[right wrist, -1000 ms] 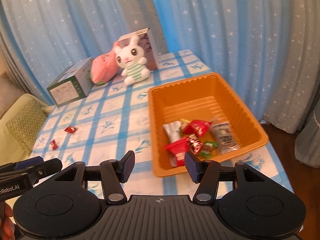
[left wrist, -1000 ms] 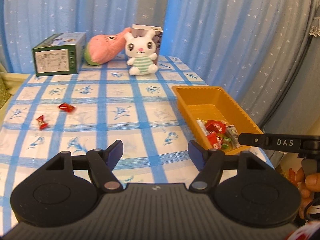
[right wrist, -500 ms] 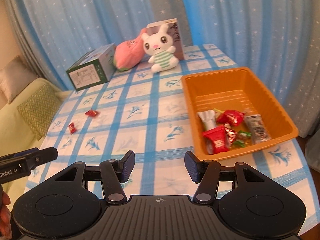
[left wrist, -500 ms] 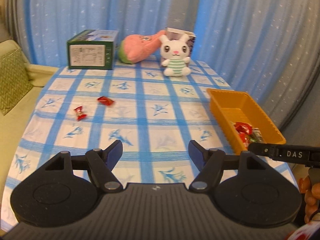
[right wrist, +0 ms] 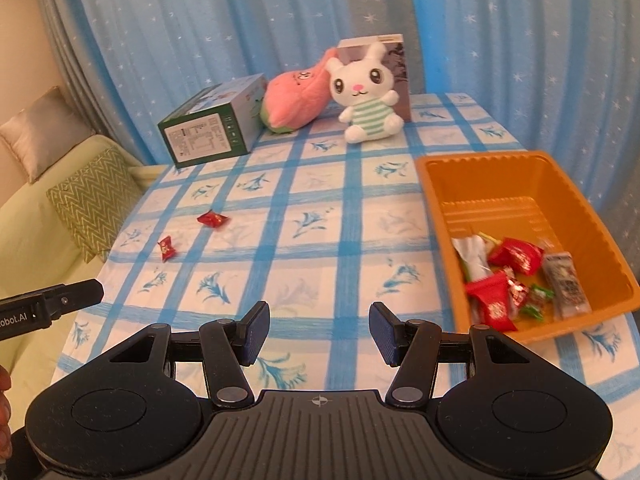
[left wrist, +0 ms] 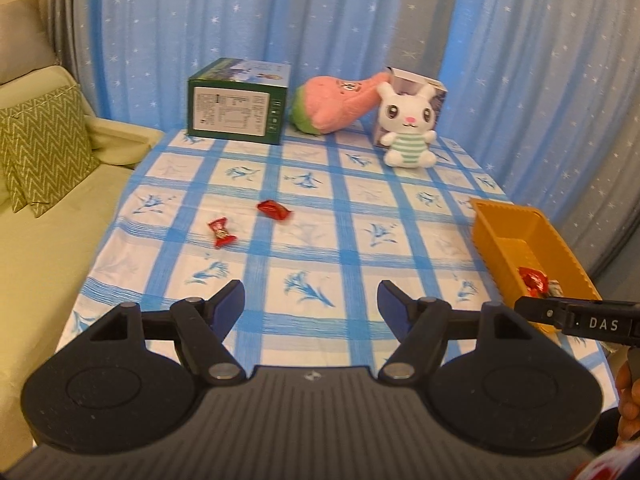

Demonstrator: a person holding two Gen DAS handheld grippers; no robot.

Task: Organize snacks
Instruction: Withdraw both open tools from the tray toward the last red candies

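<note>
Two red wrapped candies lie on the blue checked tablecloth: one [left wrist: 221, 233] at the left, and one [left wrist: 274, 210] a little farther back. They also show in the right wrist view, the nearer candy [right wrist: 167, 247] and the farther candy [right wrist: 213, 219]. An orange tray [right wrist: 436, 200] at the right holds several wrapped snacks [right wrist: 516, 254]; the tray's rim also shows in the left wrist view [left wrist: 486, 232]. My left gripper [left wrist: 311, 310] is open and empty above the table's near edge. My right gripper [right wrist: 319, 332] is open and empty, left of the tray.
At the table's back stand a green box [left wrist: 238, 108], a pink plush [left wrist: 336, 106], a white bunny plush [left wrist: 408, 128] and a grey box [right wrist: 376, 46] behind it. A yellow-green sofa with cushions [left wrist: 40, 148] lies left. Blue curtains hang behind.
Both grippers have swung to the left: the loose candies have come nearer the middle of both views and the tray has slid to the right. Both stay open.
</note>
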